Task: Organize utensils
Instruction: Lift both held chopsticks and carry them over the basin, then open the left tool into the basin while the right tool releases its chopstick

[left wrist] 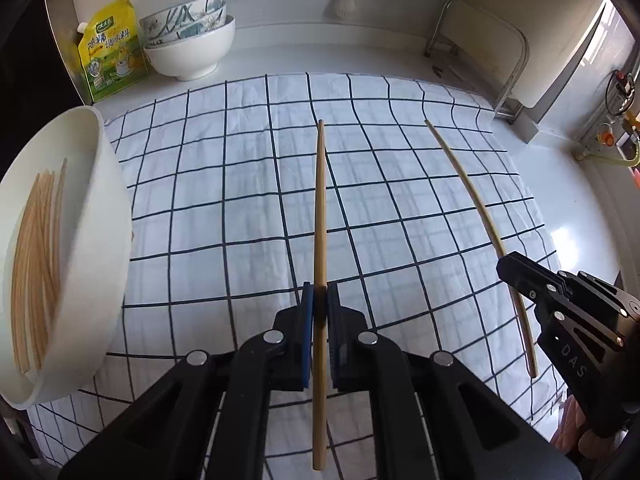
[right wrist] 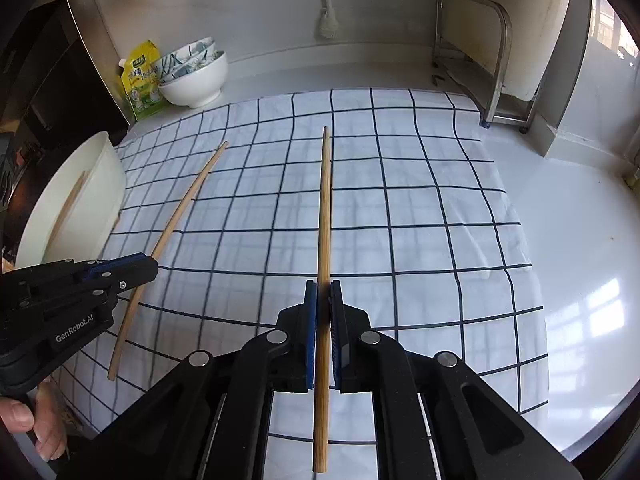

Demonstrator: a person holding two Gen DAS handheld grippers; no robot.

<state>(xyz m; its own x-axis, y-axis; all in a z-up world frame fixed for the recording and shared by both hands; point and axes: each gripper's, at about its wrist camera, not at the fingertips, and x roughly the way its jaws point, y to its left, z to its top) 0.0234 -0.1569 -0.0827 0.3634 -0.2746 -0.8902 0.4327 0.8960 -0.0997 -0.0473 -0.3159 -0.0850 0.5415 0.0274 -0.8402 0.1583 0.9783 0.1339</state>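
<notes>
White bench point(right wrist: 580, 280) under a blue-checked white cloth point(left wrist: 240, 200) fills both views, where the left tool point(left wrist: 320, 308) and the right tool point(right wrist: 323, 304) each clench one long bamboo chopstick point(left wrist: 320, 208) point(right wrist: 325, 208) at centre frame, a white oval bowl point(left wrist: 100, 240) of chopsticks at left.

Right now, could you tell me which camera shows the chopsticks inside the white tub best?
The left wrist view: the white tub faces it, showing a bundle of chopsticks inside. The right wrist view sees the tub mostly side-on, with only one or two chopsticks visible.
</notes>
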